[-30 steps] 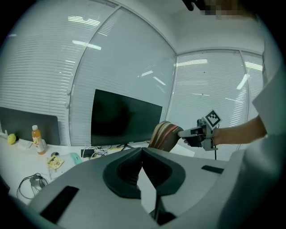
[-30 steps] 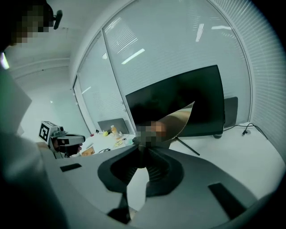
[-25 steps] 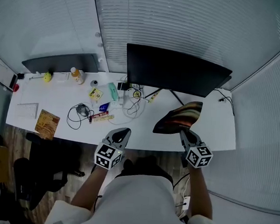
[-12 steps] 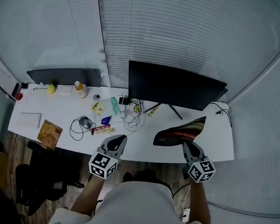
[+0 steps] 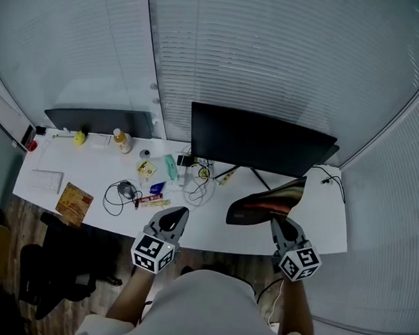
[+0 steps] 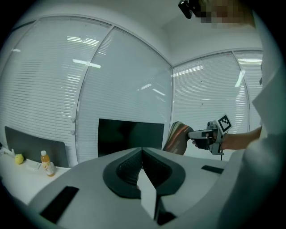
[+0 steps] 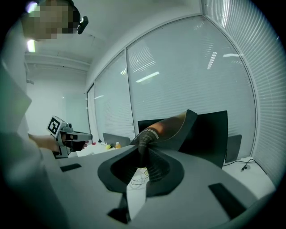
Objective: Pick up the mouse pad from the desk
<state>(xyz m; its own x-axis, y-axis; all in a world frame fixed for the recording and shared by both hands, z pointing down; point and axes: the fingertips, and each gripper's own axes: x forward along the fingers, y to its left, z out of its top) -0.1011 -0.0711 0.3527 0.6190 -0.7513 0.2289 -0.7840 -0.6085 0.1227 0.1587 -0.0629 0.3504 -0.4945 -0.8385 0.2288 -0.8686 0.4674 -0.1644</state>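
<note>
So the right gripper [image 7: 144, 145] is clamped on the edge of the floppy dark orange-striped mouse pad [image 7: 172, 127], which hangs curled in the air over the front right corner of the white desk [image 5: 326, 232]. It's a thin, limp sheet on a small pinch, so a quick swing could probably slip it loose. The left gripper [image 6: 142, 151] is closed, empty.

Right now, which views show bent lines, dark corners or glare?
Head view: evenly lit and sharp, but the desk edge and the glass wall curve. Left gripper view: dark round corners, bright streaks on the glass wall. Right gripper view: same dark corners; the mouse pad looks dim.
</note>
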